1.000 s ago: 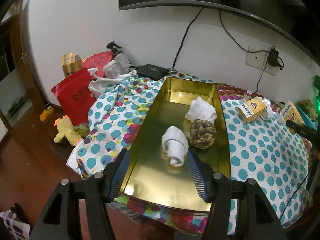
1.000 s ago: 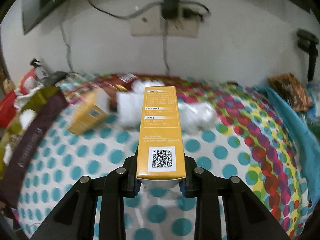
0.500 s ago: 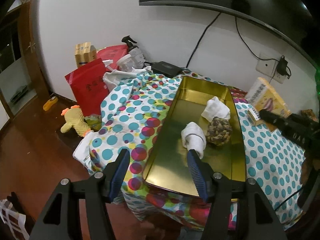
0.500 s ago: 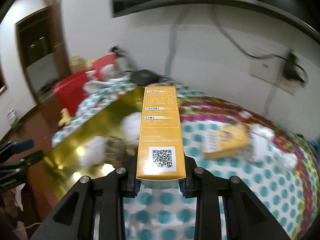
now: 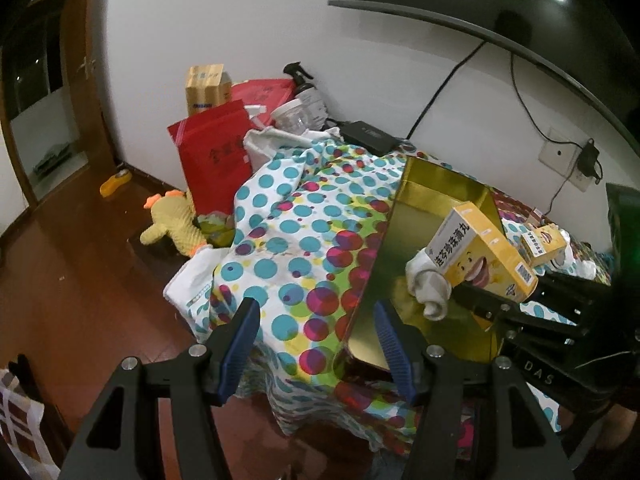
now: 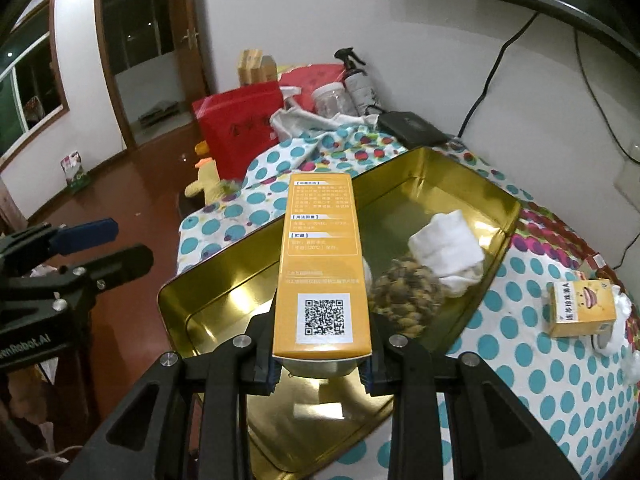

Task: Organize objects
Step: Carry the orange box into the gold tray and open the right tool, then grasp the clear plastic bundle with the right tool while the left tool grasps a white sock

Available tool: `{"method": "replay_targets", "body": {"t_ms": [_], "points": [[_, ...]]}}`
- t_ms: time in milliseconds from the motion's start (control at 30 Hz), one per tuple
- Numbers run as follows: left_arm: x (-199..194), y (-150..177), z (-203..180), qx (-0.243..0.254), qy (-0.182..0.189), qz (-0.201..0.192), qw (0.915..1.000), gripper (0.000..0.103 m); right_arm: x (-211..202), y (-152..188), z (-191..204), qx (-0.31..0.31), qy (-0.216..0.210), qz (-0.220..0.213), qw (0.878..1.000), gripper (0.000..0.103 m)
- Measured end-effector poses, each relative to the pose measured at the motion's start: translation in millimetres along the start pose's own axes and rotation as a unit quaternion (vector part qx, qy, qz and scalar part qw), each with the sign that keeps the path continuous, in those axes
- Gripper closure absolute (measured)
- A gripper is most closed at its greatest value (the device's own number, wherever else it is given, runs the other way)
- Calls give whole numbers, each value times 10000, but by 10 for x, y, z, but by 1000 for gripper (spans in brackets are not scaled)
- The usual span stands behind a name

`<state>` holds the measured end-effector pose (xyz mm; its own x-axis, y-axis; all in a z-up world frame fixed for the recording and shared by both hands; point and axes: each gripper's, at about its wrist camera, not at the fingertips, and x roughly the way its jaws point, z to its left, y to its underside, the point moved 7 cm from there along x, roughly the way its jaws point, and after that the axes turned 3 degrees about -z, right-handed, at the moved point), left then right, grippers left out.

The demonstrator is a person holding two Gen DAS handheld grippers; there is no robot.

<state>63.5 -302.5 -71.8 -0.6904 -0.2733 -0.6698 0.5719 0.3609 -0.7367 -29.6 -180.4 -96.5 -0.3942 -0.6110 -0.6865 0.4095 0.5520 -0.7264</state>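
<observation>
Right gripper (image 6: 322, 364) clamped on tall yellow box (image 6: 322, 268), held above gold tray (image 6: 496, 204) on the polka-dot-covered counter (image 6: 532, 364), box over the tray's near-left part. Left gripper (image 5: 316, 332) open, nothing between its fingers, hovering off the counter's near-left edge beside the tray's near corner. In the tray: rolled white cloth (image 5: 430, 286), folded white cloth (image 6: 448, 248) and woven brown ball (image 6: 406, 294) touching each other toward the middle; second small yellow box (image 6: 582, 308) sits on the counter to the right of the tray, well apart from it.
</observation>
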Motion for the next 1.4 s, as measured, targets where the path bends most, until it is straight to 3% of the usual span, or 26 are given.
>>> {"method": "replay_targets", "body": {"t_ms": [400,500,700,767,933,1067,1200,1267,1400], "points": [[60,35,-34,55,-45,103,9999,42,198,171,15,-134,-83,286,9995,72],[65,26,-65,95,-57,118,9999,42,117,156,-20,-172,-65,117,9998,61],[68,-15,-198,189,-7,123,9997,42,-231,67,-334,-64,119,-466,9988,49],[71,-27,-282,262,7,119,9996,42,-391,52,-587,21,371,-682,9970,42],[80,-54,-568,499,152,121,9986,42,-706,178,-1437,643,1058,-867,9885,39],[91,-64,-866,793,281,108,9964,42,-985,465,-2279,1401,1798,-936,9692,31],[130,-45,-1128,1001,393,168,9941,42,-1158,887,-3101,2122,2500,-739,9418,31],[141,-27,-1273,1138,460,181,9923,42,-1192,1066,-3380,2371,2715,-638,9306,31],[172,19,-1516,1308,563,256,9895,42,-1237,1270,-3717,2572,2898,-539,9203,31]]}}
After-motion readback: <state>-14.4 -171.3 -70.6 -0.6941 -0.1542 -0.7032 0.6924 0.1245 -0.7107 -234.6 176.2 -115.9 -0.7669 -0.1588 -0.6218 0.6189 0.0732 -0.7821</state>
